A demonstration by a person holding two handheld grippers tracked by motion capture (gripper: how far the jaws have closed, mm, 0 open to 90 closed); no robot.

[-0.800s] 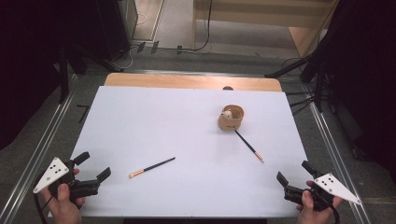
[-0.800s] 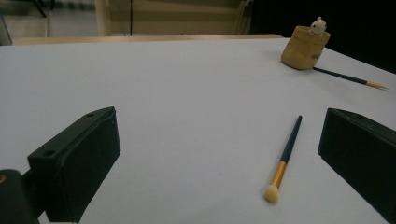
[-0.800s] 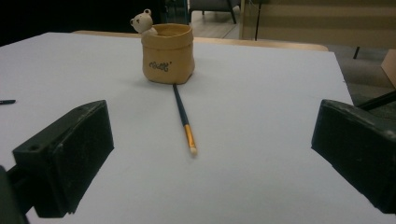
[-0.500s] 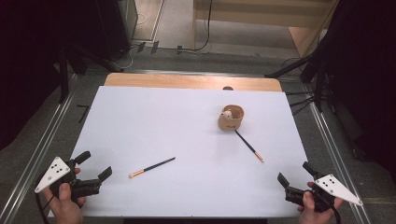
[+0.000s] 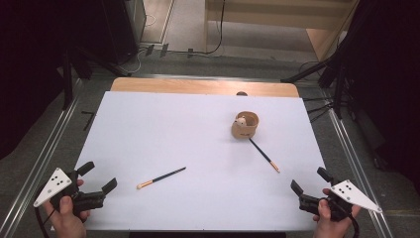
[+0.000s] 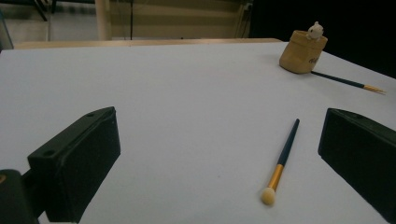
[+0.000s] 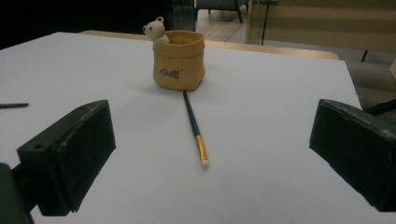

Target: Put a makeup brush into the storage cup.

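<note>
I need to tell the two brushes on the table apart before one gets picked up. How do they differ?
The left brush lies alone in the open, near the left gripper; the right brush lies with its dark end at the foot of the tan pot, near the right gripper. The left brush has a rounder, fluffier tip; the right brush's tip looks small and narrow. Both have dark handles with a gold band and lie flat.
</note>
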